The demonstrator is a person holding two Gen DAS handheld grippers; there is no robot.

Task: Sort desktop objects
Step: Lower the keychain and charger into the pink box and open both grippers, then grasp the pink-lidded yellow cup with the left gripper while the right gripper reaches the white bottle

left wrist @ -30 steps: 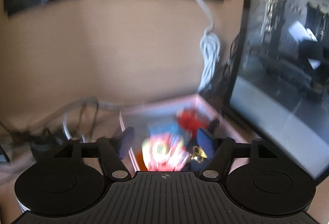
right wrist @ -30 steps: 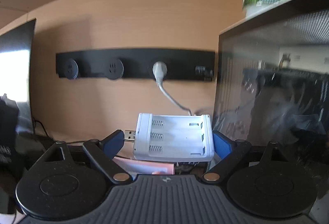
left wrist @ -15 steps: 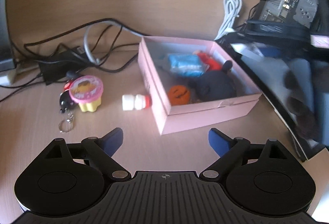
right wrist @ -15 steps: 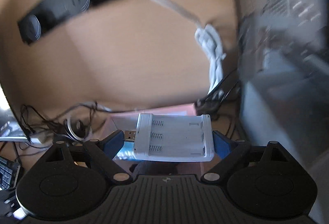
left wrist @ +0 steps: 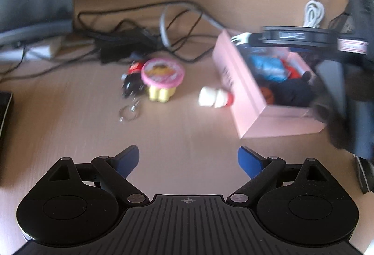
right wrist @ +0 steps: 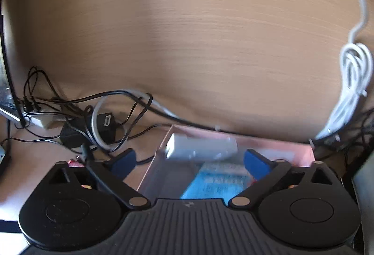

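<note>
Since half a second ago my right hand-held gripper (right wrist: 189,159) has tipped down over the pink box (right wrist: 301,149) and its jaws have just been opening; the white battery charger (right wrist: 201,146) that sat clamped between the pads is now loose, blurred, ahead of the blue fingers (right wrist: 254,161) and over the box's back end, apparently dropping in. Nothing presses on it any more. My left hand-held gripper (left wrist: 188,161) has also been spreading its jaws and stands wide with only bare desk (left wrist: 187,133) between them; it has swung away from the box toward the loose items.

Working outward from the left one: just ahead lies the small white bottle (left wrist: 215,97) on its side, right beside the wall of the pink box (left wrist: 247,100). Further left stands the pink-lidded yellow cup (left wrist: 161,79), touching a dark keychain toy (left wrist: 131,84) with a metal ring.

I judge the bottle light, rigid and round, so it may roll; I would take it across its waist. The cup looks stiff but its foil lid soft, so grip the yellow body below the rim. The keychain is small and floppy at the ring; pinch the toy itself.

Both wrists pitch downward, the left more steeply, the right reaching across above the box
</note>
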